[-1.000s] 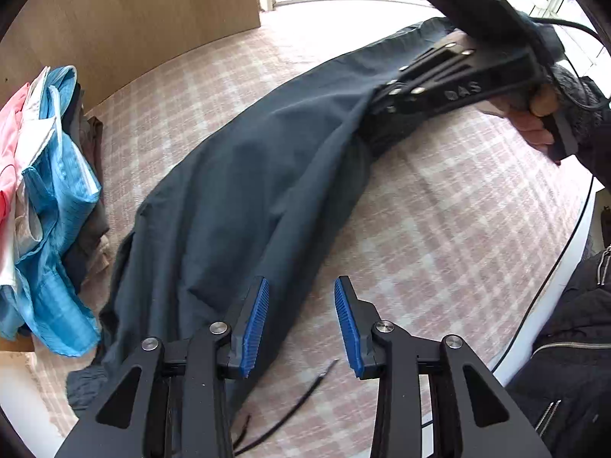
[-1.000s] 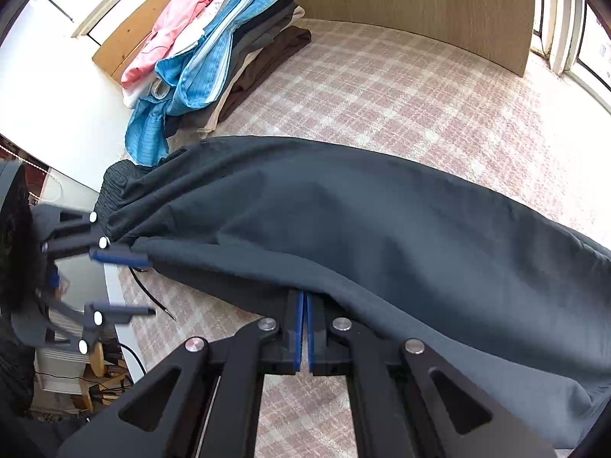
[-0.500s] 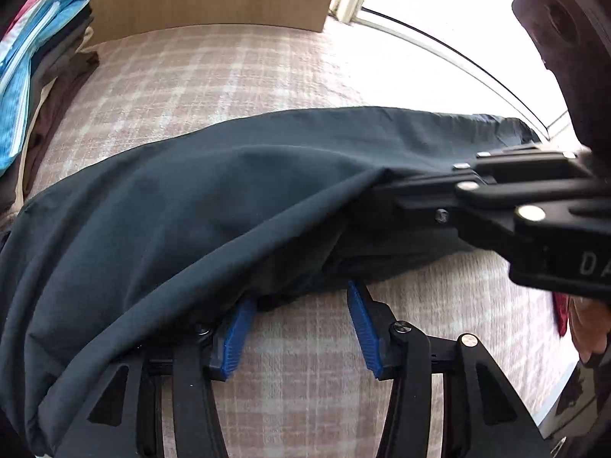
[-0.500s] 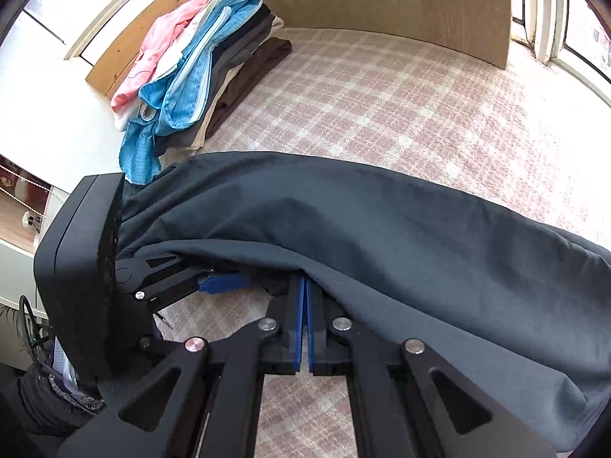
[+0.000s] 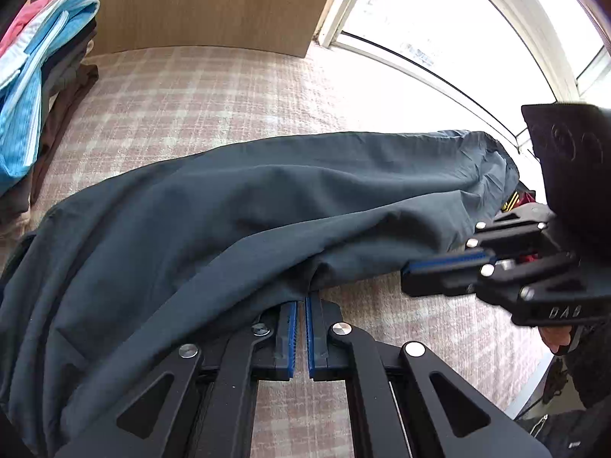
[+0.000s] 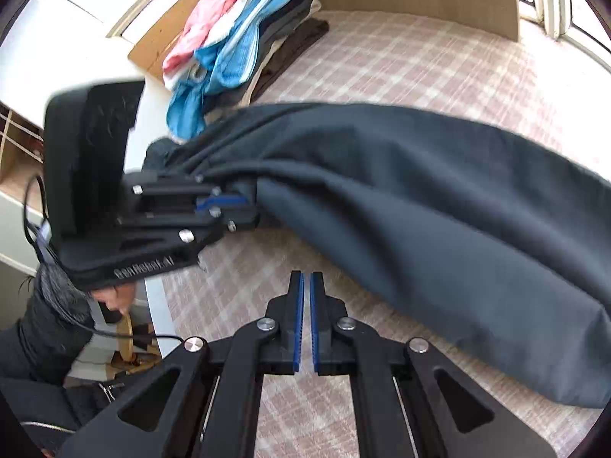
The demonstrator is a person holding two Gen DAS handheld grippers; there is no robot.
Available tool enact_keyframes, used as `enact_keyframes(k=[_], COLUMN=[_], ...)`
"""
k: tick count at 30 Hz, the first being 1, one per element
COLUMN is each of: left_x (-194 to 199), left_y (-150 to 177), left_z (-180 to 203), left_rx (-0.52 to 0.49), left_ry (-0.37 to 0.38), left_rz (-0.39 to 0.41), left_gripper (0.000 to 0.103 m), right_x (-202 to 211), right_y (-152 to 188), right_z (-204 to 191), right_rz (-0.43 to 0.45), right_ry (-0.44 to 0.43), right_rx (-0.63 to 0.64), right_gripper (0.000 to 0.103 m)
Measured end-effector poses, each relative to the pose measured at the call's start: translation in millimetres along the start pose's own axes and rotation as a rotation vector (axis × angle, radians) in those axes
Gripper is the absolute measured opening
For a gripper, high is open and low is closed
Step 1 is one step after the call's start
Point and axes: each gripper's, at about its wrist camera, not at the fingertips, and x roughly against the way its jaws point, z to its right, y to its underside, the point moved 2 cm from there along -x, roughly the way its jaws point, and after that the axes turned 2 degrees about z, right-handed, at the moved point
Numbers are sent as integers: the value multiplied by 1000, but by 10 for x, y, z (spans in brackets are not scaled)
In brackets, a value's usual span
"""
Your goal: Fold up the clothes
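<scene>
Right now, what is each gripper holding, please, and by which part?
Left gripper, jaws just closed, pinches the dark garment by its near edge; right gripper holds nothing.

left gripper (image 5: 300, 301): closed onto trousers (image 5: 229, 206) | right gripper (image 6: 306, 278): released them

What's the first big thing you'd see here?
A long dark grey-blue garment sprawls across the pink checked bedcover, its near edge pinched in the left tool. Behind it, by the wooden panel, sits a pile of blue, pink and brown clothes. The right tool is shut, empty.
</scene>
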Motion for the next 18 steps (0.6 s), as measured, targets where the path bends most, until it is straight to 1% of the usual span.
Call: enact_keyframes(k=[2, 3, 5, 7, 8, 10, 12, 15, 18], left_x=[176, 217, 220, 138, 185, 271, 280, 340, 236], left_y=[65, 89, 124, 135, 144, 114, -4, -114, -165], left_z=[-15, -1, 46, 128, 148, 167, 154, 77, 59], left_rx=[-25, -42, -74, -108, -119, -125, -129, -121, -131], left_ry=[6, 11, 23, 32, 32, 61, 33, 5, -11], left_rz=[-18, -32, -65, -96, -98, -101, -82, -66, -82], left_gripper=[3, 3, 3, 3, 2, 0, 0, 0, 0], right_x=[-105, -70, 112, 314, 347, 324, 277, 112, -84], right_y=[50, 26, -82, -198, -245, -322, -373, -337, -332], right_z=[25, 55, 139, 159, 163, 175, 179, 189, 205], right_rz=[7, 36, 126, 216, 233, 233, 228, 206, 207], right_ry=[79, 87, 65, 50, 44, 33, 15, 4, -28], right_rx=[9, -8, -65, -76, -75, -72, -71, -89, -108], right_gripper=[4, 4, 4, 4, 4, 4, 4, 4, 4])
